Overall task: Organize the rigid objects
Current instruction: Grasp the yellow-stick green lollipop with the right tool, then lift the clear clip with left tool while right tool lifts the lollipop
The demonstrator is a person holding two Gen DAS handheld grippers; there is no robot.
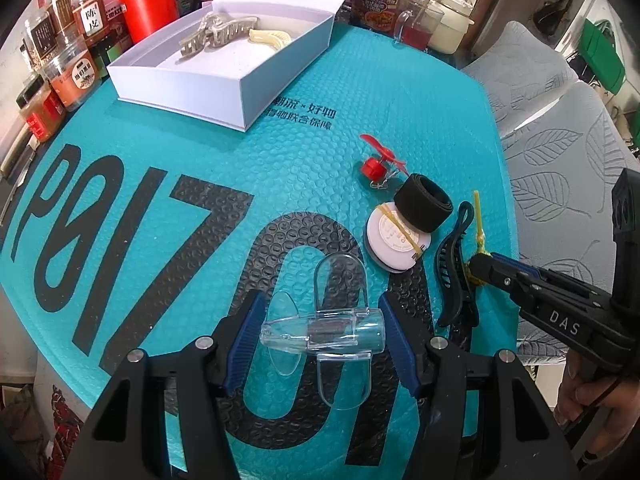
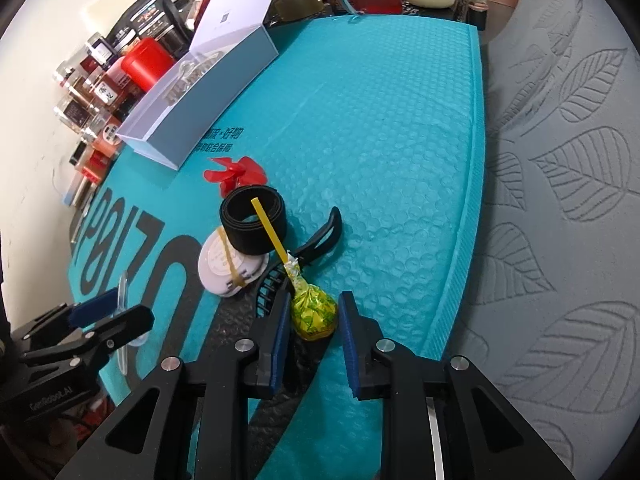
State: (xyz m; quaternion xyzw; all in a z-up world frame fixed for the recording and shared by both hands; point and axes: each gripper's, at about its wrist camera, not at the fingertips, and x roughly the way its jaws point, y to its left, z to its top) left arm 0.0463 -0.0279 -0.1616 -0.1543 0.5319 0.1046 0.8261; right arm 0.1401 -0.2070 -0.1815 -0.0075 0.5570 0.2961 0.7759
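Observation:
My left gripper (image 1: 322,334) is open around a clear plastic clip (image 1: 324,332) that lies on the teal bubble mailer (image 1: 200,168); the pads stand just beside its ends. My right gripper (image 2: 314,326) is open around a yellow-green wrapped lollipop (image 2: 314,314) with a yellow stick, next to a black hair claw (image 2: 320,240). A white open box (image 1: 224,68) at the back holds a grey hair claw (image 1: 216,34) and a cream clip (image 1: 270,38). A red fan toy (image 1: 380,160), a black strap roll (image 1: 424,204) and a round white compact (image 1: 396,240) lie between.
Jars and a red canister (image 1: 148,4) line the back left edge. A glass cup (image 1: 416,28) and a cream kettle (image 1: 456,12) stand at the back. A grey leaf-patterned cushion (image 2: 560,200) borders the mailer on the right.

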